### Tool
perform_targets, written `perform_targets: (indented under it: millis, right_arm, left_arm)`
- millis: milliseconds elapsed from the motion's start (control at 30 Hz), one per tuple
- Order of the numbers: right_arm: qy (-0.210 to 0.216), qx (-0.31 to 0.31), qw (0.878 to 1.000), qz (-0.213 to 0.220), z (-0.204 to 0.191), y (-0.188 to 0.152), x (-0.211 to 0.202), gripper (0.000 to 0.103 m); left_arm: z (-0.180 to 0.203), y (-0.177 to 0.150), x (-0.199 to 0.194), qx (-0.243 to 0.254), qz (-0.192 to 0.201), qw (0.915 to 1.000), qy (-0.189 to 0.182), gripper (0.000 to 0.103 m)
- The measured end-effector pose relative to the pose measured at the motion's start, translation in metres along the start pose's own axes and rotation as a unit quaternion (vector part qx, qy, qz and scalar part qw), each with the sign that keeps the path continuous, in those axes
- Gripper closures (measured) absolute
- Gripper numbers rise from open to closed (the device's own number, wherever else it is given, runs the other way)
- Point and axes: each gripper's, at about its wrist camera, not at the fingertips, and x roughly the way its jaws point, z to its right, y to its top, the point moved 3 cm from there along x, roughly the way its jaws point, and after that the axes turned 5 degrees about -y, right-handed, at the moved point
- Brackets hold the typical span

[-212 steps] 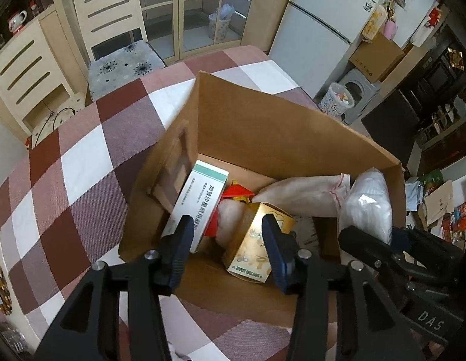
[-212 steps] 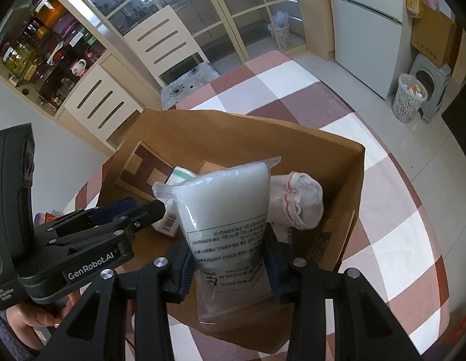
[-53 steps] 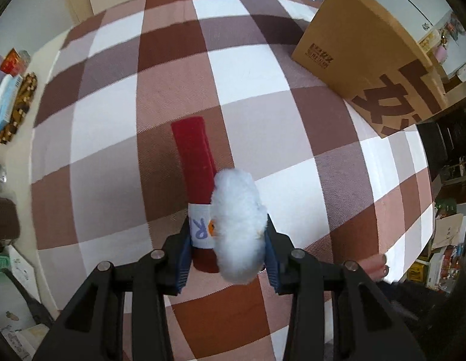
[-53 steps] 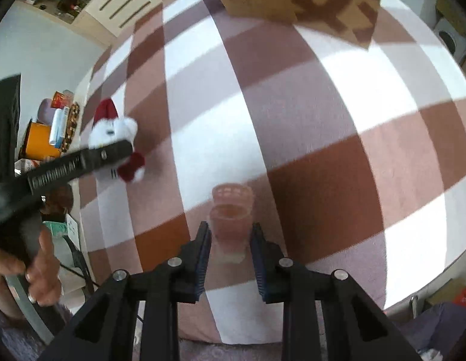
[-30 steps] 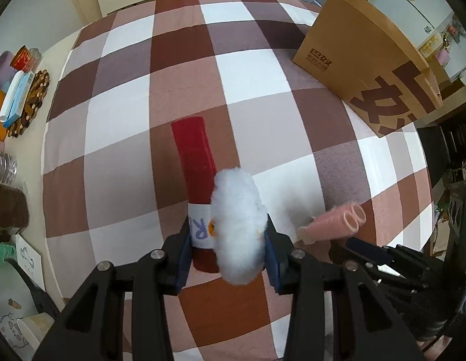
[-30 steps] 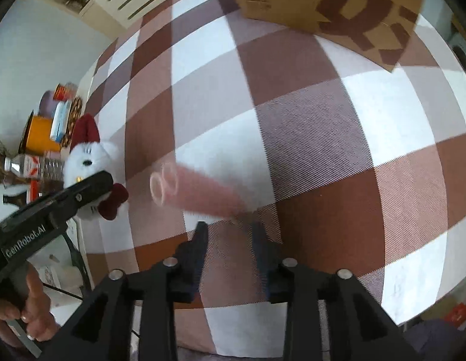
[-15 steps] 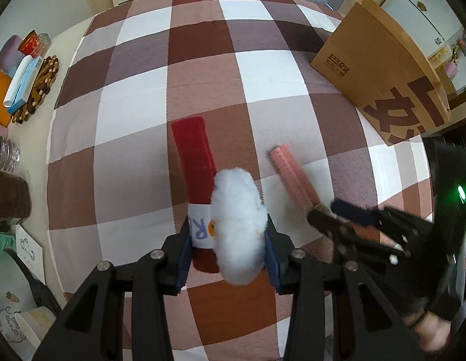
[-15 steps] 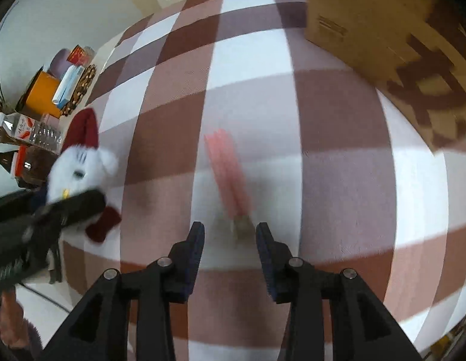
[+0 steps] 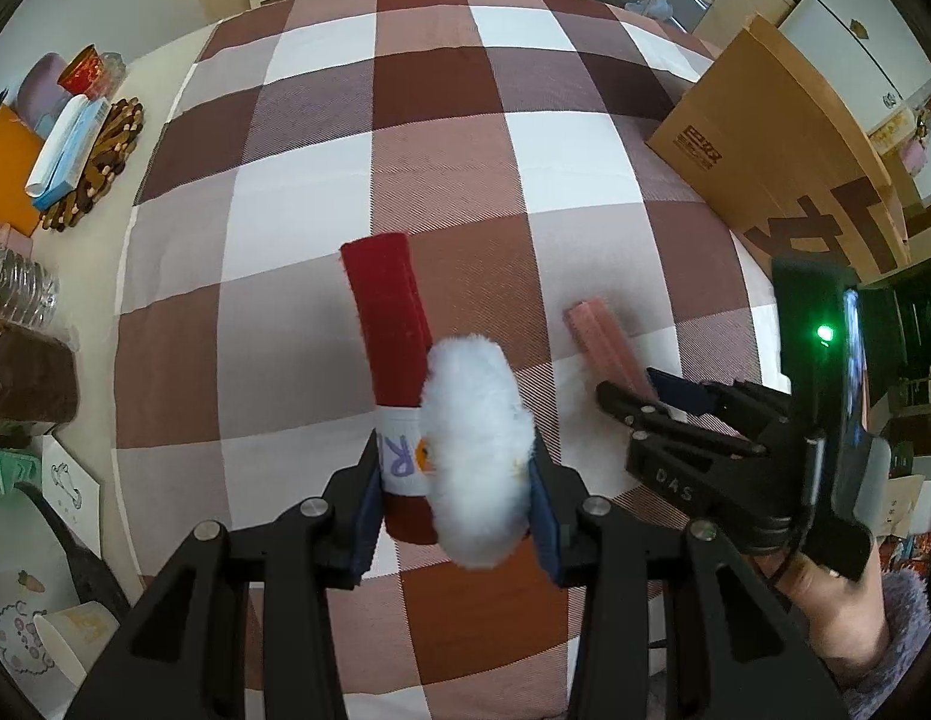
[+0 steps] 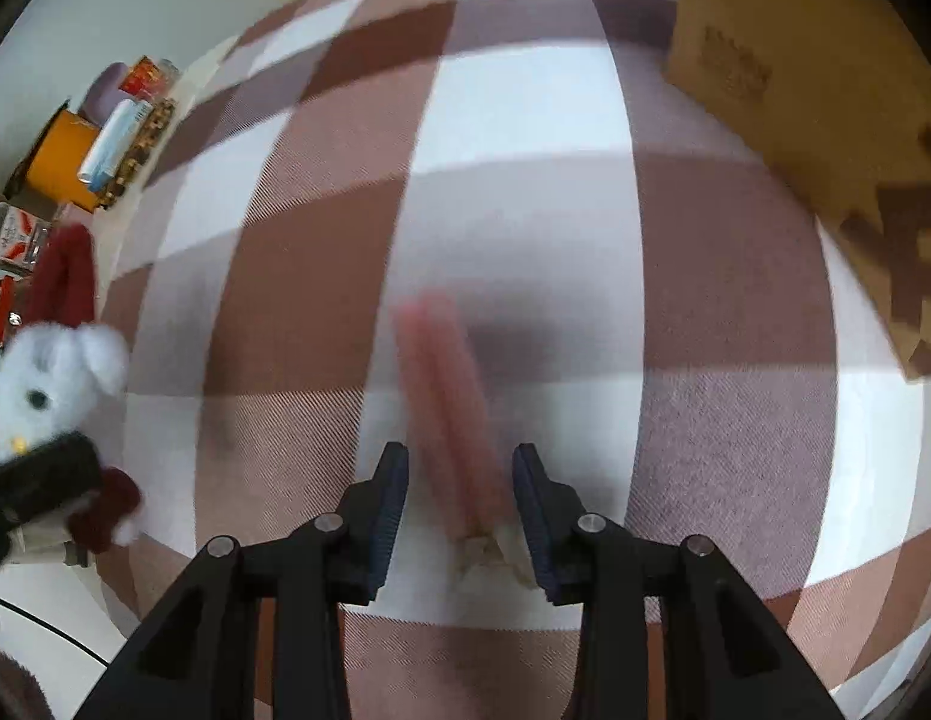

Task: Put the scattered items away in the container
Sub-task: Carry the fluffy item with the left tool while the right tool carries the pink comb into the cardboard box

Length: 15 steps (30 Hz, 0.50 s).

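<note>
Left wrist view: the left gripper [image 9: 456, 495] pinches a white plush toy [image 9: 474, 450] with a red hat, lifted above the checked tablecloth [image 9: 309, 210]. Beside it the right gripper [image 10: 459, 495] has just been closing; its jaws straddle the near end of a pink comb [image 10: 444, 396], whose blur hides whether the pads press it. A brown paper bag [image 9: 783, 144] stands well apart at the far right.

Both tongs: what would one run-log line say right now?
left tongs: shut on plush toy | right tongs: open, straddling pink stick | paper bag: stands beyond
</note>
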Motion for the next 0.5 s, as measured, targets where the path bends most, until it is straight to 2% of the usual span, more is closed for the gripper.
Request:
perform_targets:
  millis: [133, 367, 500]
  right_arm:
    - [0.007, 0.019, 1.0, -0.004, 0.007, -0.006, -0.001, 0.074]
    - [0.036, 0.06, 0.998, 0.008, 0.024, -0.017, -0.025, 0.075]
    - [0.073, 0.082, 0.994, 0.011, 0.032, -0.025, -0.046, 0.075]
  left_arm:
    - [0.0, 0.0, -0.002, 0.002, 0.002, 1.0, 0.004, 0.061]
    - [0.011, 0.002, -0.004, 0.016, 0.006, 0.9998, 0.008, 0.061]
    - [0.023, 0.003, -0.007, 0.03, 0.01, 0.9995, 0.01, 0.061]
